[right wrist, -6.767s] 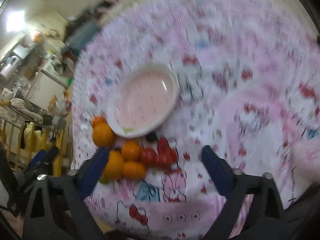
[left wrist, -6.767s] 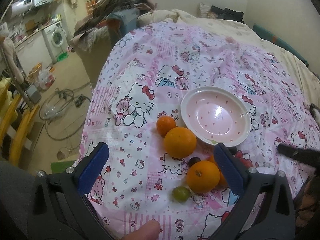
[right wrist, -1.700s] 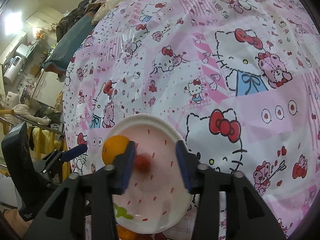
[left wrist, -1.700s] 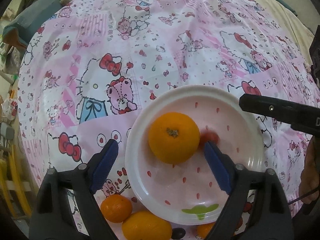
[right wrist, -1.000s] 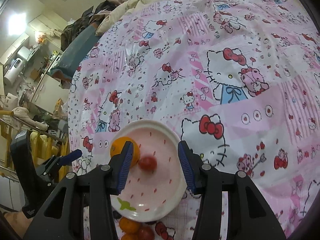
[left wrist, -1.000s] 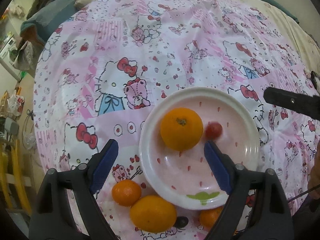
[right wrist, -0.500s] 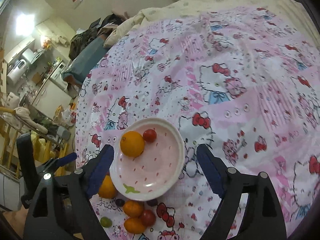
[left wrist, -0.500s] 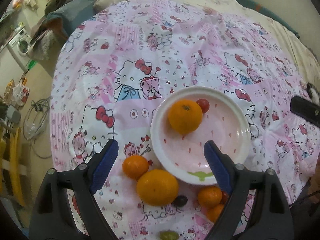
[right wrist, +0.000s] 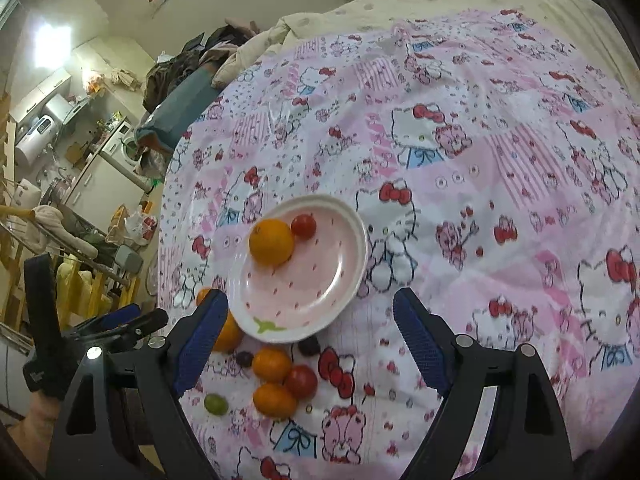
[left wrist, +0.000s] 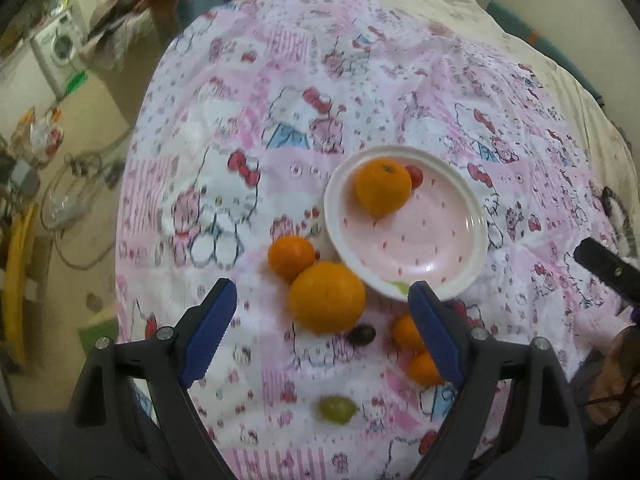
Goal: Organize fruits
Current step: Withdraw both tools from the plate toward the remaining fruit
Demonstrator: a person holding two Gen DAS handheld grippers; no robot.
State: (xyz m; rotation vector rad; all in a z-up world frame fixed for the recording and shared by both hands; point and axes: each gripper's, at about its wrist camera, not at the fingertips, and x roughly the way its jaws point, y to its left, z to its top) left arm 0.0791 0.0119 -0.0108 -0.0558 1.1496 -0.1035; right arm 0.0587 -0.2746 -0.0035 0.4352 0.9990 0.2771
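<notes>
Two handheld grippers look down on a bed covered by a pink cartoon-cat quilt (right wrist: 460, 128), where a pink plate (right wrist: 320, 304) sits near the front edge. The plate now holds two fruits at its far side, an orange (right wrist: 272, 246) and a small red tomato (right wrist: 303, 226) touching it; a moment ago the tomato was still between the right gripper's fingers above the plate, so it has just been dropped off. The right gripper (right wrist: 310, 334) has since spread its blue fingers wide with nothing between them and has pulled back and up, so the whole plate and the loose fruit are now in its view. The left gripper (left wrist: 320, 336) has backed away too; its fingers stand wide apart and empty, framing a large orange (left wrist: 327, 297) on the quilt just in front of the plate. Still waiting on the quilt are a smaller orange (left wrist: 291, 257) beside the big one, two more small oranges (right wrist: 272, 365) close to the plate's near rim, a second red tomato (right wrist: 301, 381) among them, two dark grapes (right wrist: 309, 346), and a green grape (right wrist: 216, 404) nearest the edge. By the look of it, the job is about a quarter done, and either hand is free to fetch the next fruit.
</notes>
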